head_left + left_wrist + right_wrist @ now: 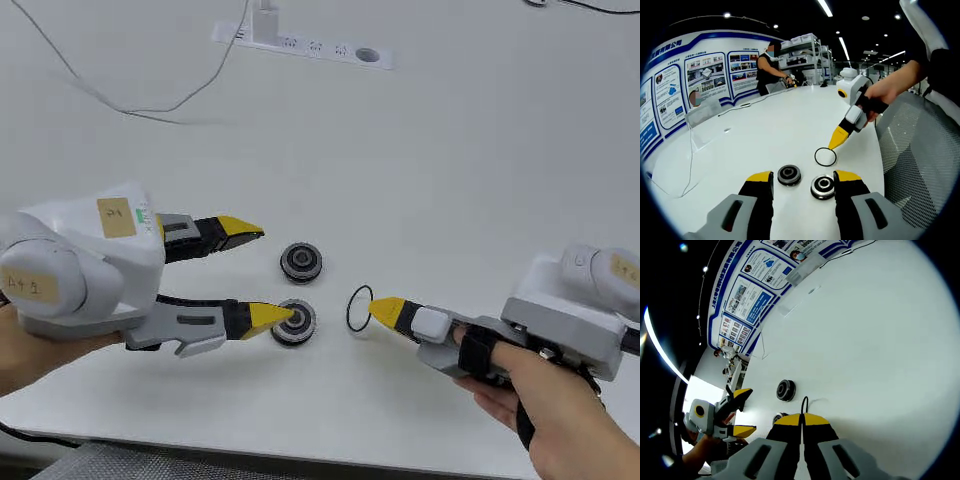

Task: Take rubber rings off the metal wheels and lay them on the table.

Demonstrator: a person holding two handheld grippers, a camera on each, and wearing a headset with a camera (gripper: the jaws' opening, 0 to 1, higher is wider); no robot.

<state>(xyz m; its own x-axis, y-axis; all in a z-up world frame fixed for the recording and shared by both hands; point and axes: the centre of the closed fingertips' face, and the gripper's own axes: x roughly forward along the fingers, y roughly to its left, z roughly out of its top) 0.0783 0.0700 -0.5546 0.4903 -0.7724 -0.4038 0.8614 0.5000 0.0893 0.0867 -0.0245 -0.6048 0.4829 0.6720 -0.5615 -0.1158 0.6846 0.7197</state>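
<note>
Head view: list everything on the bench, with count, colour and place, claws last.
metal wheels: two, black and silver, mid-table, close together
rubber ring: one, black, pinched at the right claw's tips
power strip: one, white, far edge
cable: one, pale grey, far left
table: one, white
left claw: yellow-tipped, open, by the wheels
right claw: yellow-tipped, shut on the ring
</note>
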